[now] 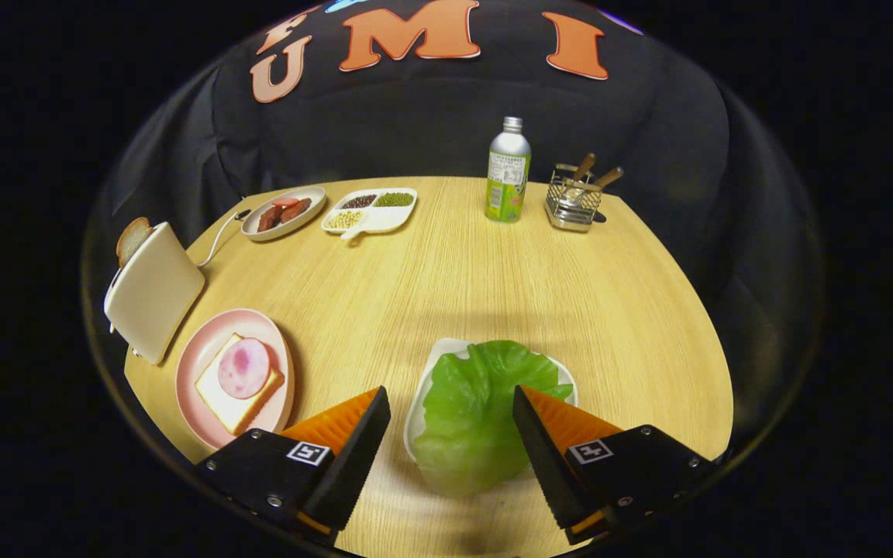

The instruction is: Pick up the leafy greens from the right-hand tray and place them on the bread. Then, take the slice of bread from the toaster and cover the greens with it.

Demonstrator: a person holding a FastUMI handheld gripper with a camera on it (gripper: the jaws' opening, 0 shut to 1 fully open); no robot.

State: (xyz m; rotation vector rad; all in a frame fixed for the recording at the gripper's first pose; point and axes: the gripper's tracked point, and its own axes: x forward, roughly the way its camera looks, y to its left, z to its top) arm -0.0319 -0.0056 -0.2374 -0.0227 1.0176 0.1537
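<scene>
Between the spread fingers of the tongs (452,403) lies the lettuce leaf (477,411), resting on a white tray (418,403) with its near edge hanging over the tray rim toward the tongs. The tongs are released: the fingers stand wide apart, the right one over the leaf's right edge, the left one well clear of it. This spread fits an approach in which the leaf is straddled before closing, so the pick-up appears not yet done.

Ahead and to the left of the left finger sits a pink plate (197,353) carrying a slice of bread (222,395) topped with a round of ham (244,367); this is the likely drop point for the leaf. Just beyond the plate stands the toaster (153,291), with the second slice (132,239) protruding from its slot, ready for lifting later.
</scene>
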